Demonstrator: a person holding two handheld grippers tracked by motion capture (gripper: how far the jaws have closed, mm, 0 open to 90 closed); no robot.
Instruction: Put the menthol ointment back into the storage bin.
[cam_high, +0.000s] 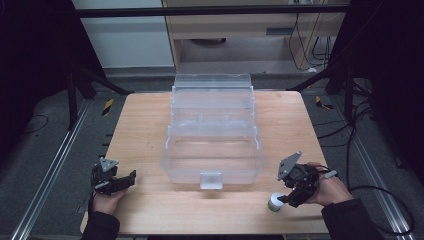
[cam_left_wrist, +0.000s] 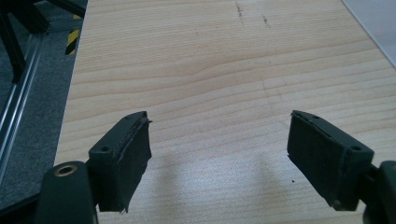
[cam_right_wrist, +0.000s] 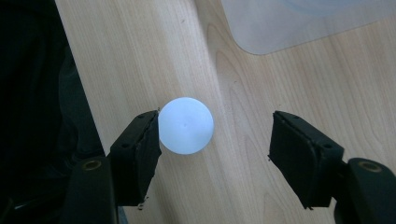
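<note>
Bottle (cam_right_wrist: 186, 125) sits between right gripper (cam_right_wrist: 215, 140) jaws, touching one.

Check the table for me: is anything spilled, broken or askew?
Nothing stands out. The clear plastic tiered box sits open and square on the wooden table, and the small white-capped green bottle stands upright between the right tool's open jaws.

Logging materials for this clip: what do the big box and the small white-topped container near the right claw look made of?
Box: clear, glossy plastic, since the table shows through its walls. Container: probably plastic, with a smooth matte white cap and a greenish body; the body's material is uncertain.
</note>
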